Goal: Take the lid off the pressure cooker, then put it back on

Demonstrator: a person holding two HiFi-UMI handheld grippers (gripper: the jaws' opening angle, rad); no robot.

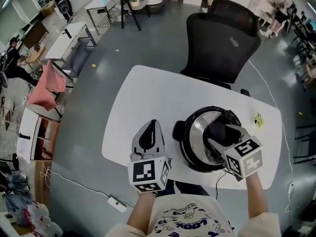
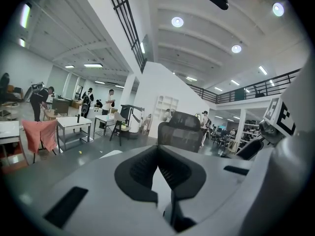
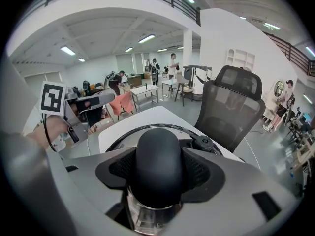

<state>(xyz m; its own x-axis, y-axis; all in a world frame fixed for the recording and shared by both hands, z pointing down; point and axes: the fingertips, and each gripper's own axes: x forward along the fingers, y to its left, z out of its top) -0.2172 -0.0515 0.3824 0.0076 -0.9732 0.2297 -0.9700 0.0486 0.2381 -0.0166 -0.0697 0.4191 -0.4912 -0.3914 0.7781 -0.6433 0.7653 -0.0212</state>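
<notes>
The pressure cooker [image 1: 190,149] stands on the white table [image 1: 148,93], its steel lid [image 1: 196,128] on top of it. My right gripper [image 1: 222,135] reaches down over the lid, its jaws closed on either side of the black lid handle [image 3: 158,163], which fills the gap between the pads. Part of the lid's rim [image 3: 129,133] and a small black valve [image 3: 203,142] show beyond the handle. My left gripper [image 1: 149,131] hovers over the table just left of the cooker. It is shut with nothing in it, and its pads [image 2: 142,168] meet.
A black mesh office chair [image 1: 222,43] stands at the table's far side. A small yellow-green scrap [image 1: 258,120] lies on the table right of the cooker. On the floor at the lower left lies a white power strip [image 1: 117,204]. Desks and people are far off.
</notes>
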